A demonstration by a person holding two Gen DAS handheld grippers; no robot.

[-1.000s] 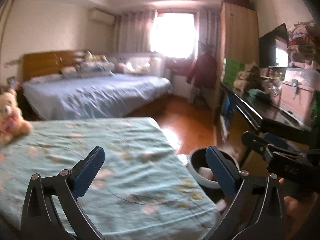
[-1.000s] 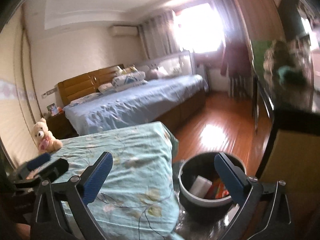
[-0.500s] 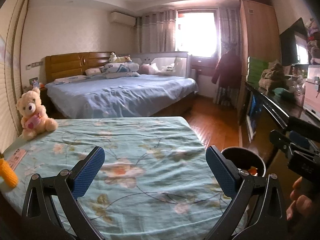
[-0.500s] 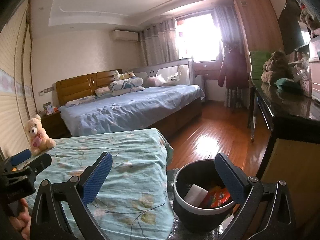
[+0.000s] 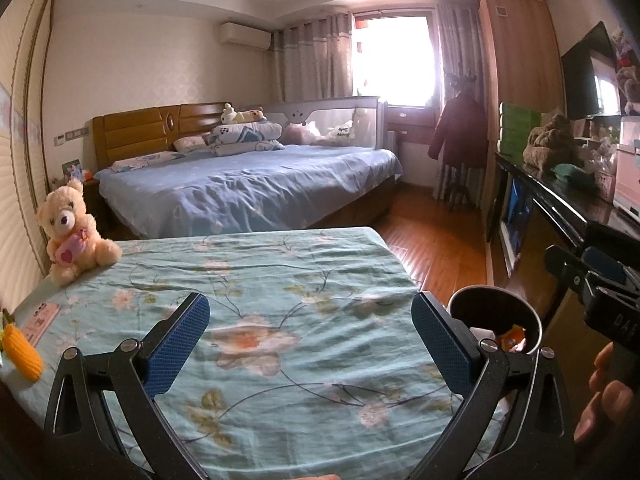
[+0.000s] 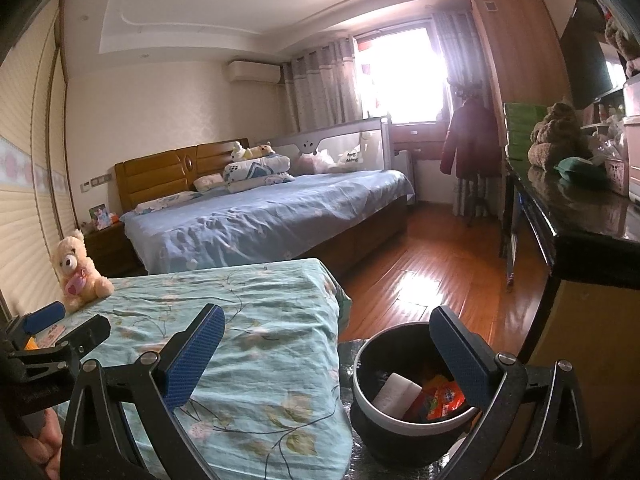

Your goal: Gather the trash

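Note:
A black trash bin (image 6: 400, 428) stands on the floor at the right of the floral-sheeted bed (image 6: 248, 344); a white paper roll (image 6: 396, 394) and orange-red wrappers (image 6: 440, 398) lie inside. My right gripper (image 6: 328, 354) hovers open and empty above the gap between bed corner and bin. My left gripper (image 5: 310, 342) is open and empty over the floral sheet (image 5: 280, 312), with the bin (image 5: 496, 320) just right of its right finger. At the bed's left edge lie a pink flat packet (image 5: 40, 322) and a yellow corn-shaped object (image 5: 22, 354).
A cream teddy bear (image 5: 70, 236) sits at the bed's far left corner. Beyond it is a blue bed (image 5: 248, 188). A dark cabinet (image 6: 580, 216) with clutter runs along the right wall. Wooden floor (image 6: 432, 280) lies between. A hand (image 5: 604, 392) holds the other gripper (image 5: 600, 296) at right.
Both cameras have swung left and steadied. The left view now shows more of the floral bed, the teddy and the items at its left edge. Both grippers stayed open.

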